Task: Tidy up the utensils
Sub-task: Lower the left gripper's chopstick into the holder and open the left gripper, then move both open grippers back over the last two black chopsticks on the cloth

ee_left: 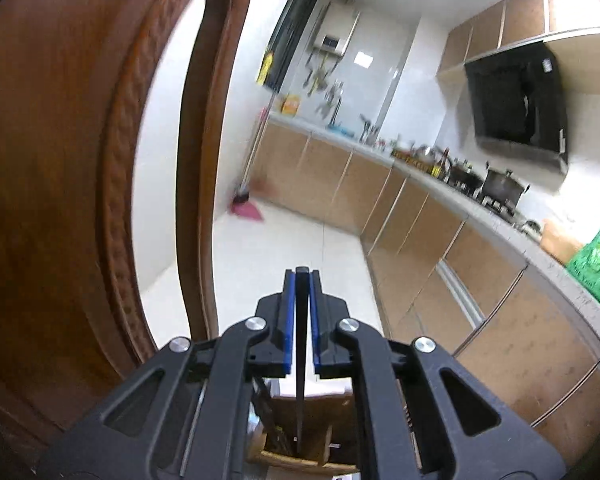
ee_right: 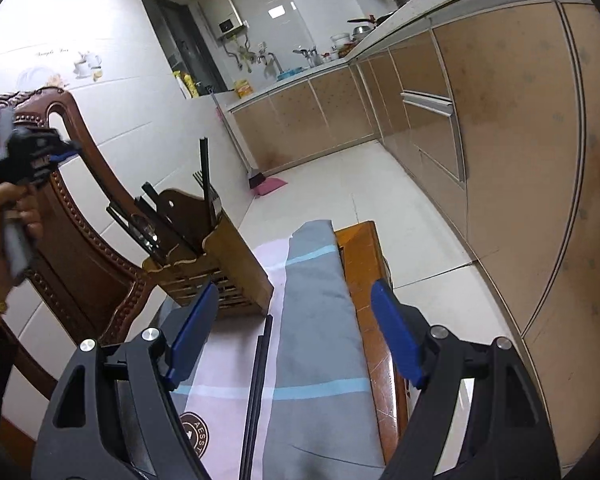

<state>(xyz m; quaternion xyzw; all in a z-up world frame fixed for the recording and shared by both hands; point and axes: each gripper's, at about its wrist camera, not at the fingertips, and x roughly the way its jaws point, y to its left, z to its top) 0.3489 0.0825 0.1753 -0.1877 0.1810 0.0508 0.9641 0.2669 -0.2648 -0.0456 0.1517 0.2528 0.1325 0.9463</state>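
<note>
The left claw (ee_left: 302, 276) was pressed together on a thin black chopstick (ee_left: 300, 380), which stood on edge between the blue pads (ee_left: 287, 320) and ran back toward the camera. Below that claw sat the wooden holder (ee_left: 300, 436), its open top showing between the claw's arms. A carved chair back (ee_left: 60, 160) rose close on the claw's left, and the kitchen bench (ee_left: 500, 220) ran off on its right.

From the other side, the left claw (ee_right: 70, 155) appeared blurred, held up in a hand (ee_right: 4, 216) in front of the chair back (ee_right: 80, 240), above and well apart from the holder (ee_right: 220, 272).

The right claw (ee_right: 296, 308) stood spread wide with nothing between its pads. A pair of black chopsticks (ee_right: 260, 380) lay on the striped cloth (ee_right: 316, 340), just beneath the gap and nearer the left pad (ee_right: 192, 332), pointing toward the holder. The holder stood just ahead of the claw and a little to its left, with more chopsticks, a fork (ee_right: 199, 178) and other dark utensils poking out of its top. The cloth covered a wooden seat or stool (ee_right: 364, 280), whose edge showed to the claw's right. Cabinets (ee_right: 500, 160) curved away further right.
</note>
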